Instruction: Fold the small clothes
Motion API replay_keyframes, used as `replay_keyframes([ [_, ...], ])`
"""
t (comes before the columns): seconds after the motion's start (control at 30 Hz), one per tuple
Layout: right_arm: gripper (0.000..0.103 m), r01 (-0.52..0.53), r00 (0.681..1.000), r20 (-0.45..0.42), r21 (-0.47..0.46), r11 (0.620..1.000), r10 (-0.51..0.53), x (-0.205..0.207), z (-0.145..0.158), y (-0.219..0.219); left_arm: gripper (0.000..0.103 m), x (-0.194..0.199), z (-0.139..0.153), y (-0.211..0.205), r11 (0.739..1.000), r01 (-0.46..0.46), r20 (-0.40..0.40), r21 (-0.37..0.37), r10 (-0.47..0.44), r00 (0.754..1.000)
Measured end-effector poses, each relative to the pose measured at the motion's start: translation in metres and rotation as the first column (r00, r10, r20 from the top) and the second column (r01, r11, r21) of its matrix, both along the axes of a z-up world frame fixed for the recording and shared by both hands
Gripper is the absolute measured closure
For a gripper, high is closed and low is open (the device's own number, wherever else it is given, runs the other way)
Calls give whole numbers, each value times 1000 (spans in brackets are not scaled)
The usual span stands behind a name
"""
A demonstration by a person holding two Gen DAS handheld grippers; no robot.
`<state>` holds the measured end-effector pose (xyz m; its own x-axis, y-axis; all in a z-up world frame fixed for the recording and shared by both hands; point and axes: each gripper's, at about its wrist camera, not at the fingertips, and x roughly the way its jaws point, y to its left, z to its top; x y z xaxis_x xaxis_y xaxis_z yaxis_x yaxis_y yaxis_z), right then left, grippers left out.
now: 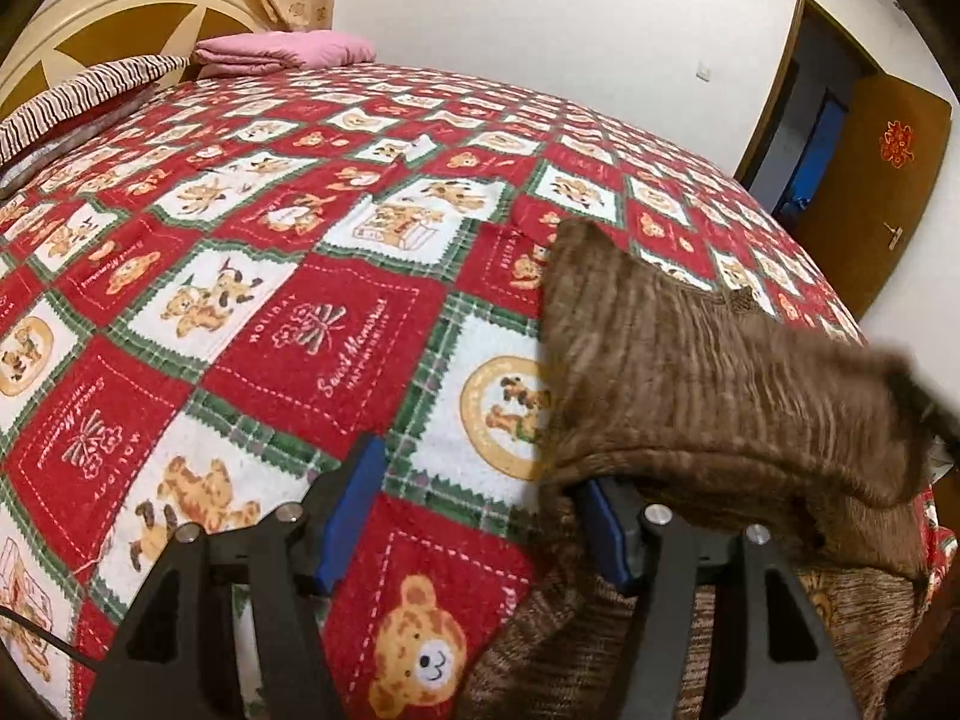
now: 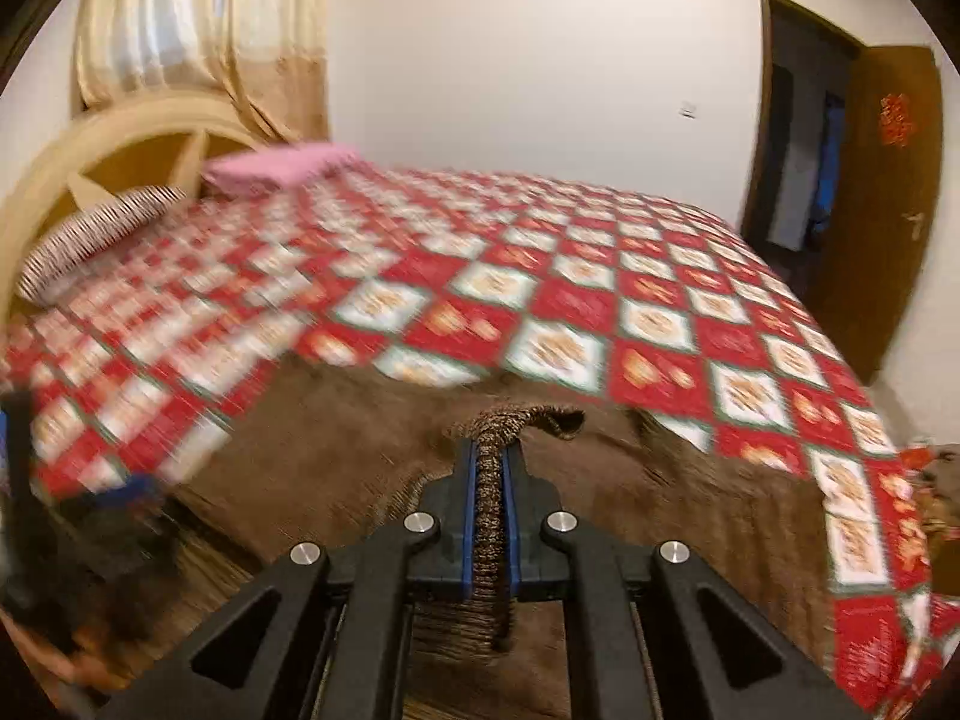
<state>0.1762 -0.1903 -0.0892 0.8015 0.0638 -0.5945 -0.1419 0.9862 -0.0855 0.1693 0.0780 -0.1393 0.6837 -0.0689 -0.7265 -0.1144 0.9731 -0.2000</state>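
Note:
A brown ribbed knit garment (image 1: 690, 372) lies on the bed's red teddy-bear quilt (image 1: 270, 276). In the left wrist view a flap of it is lifted and drapes over my right finger (image 1: 606, 534). My left gripper (image 1: 480, 516) is open and empty, jaws wide apart over the quilt. In the right wrist view my right gripper (image 2: 493, 480) is shut on a bunched edge of the garment (image 2: 492, 510), held above the rest of the brown cloth (image 2: 360, 450). The left gripper (image 2: 36, 480) shows blurred at the left edge there.
A striped pillow (image 1: 90, 90) and a folded pink cloth (image 1: 282, 51) lie at the head of the bed by a cream headboard (image 1: 120, 12). An open wooden door (image 1: 870, 180) stands at the right. The bed's edge runs along the right.

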Motion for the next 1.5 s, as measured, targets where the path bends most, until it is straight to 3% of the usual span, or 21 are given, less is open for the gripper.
replay_keyframes([
  [0.13, 93, 63, 977, -201, -22, 998, -66, 11, -49, -22, 36, -6, 4, -3, 997, 53, -8, 47, -53, 999],
  [0.17, 87, 69, 984, -166, 29, 997, -63, 2, -47, -31, 36, -7, 5, -3, 996, 71, -9, 53, -71, 997],
  [0.23, 79, 132, 982, -141, 32, 991, -126, -7, -40, -39, 37, -14, 9, -2, 990, 118, -23, 80, -117, 993],
  [0.3, 79, 163, 984, -79, 73, 984, -157, -22, -26, -44, 37, -23, 18, 1, 986, 144, -12, 88, -143, 990],
  [0.4, 79, 37, 997, -70, 217, 975, -22, -33, -12, -32, 36, -27, 38, 5, 984, 144, 58, 104, -151, 987],
  [0.53, 79, -66, 992, -86, 295, 953, 96, -25, -10, 8, 34, -2, 54, 5, 983, 102, 105, 152, -119, 987],
  [0.7, 79, -111, 976, -140, 331, 937, 165, -10, -34, 59, 39, 28, 16, -6, 975, 180, -49, 134, -174, 983],
  [0.77, 79, -121, 965, -183, 327, 937, 189, -10, -48, 68, 39, 14, 7, -6, 972, 190, -41, 139, -186, 982],
  [0.83, 79, -134, 954, -215, 324, 937, 211, -15, -59, 72, 37, -7, 6, -5, 964, 201, 1, 176, -205, 979],
  [0.97, 79, -169, 949, -198, 333, 928, 244, -37, -64, 56, 24, -31, 9, -4, 938, 224, 29, 265, -240, 970],
  [1.07, 79, -150, 947, -215, 364, 919, 240, -45, -65, 39, 23, -27, 9, 2, 930, 201, -27, 309, -203, 979],
  [1.13, 79, -140, 942, -232, 386, 912, 243, -50, -61, 29, 24, -26, 13, 11, 940, 184, -34, 287, -182, 983],
  [1.27, 79, -81, 971, -179, 375, 923, 158, -49, -28, -6, 24, -22, 40, 16, 966, 157, 34, 204, -168, 985],
  [1.33, 79, -12, 987, -146, 366, 930, 70, -37, -13, -28, 24, -16, 56, 3, 966, 165, 86, 196, -185, 979],
  [1.43, 79, 78, 988, -150, 387, 919, -21, -10, -7, -52, 24, -4, 60, -22, 962, 182, 91, 202, -203, 975],
  [1.5, 79, 144, 982, -163, 346, 927, -92, 8, -11, -60, 24, 2, 53, -41, 959, 194, 92, 207, -216, 972],
])
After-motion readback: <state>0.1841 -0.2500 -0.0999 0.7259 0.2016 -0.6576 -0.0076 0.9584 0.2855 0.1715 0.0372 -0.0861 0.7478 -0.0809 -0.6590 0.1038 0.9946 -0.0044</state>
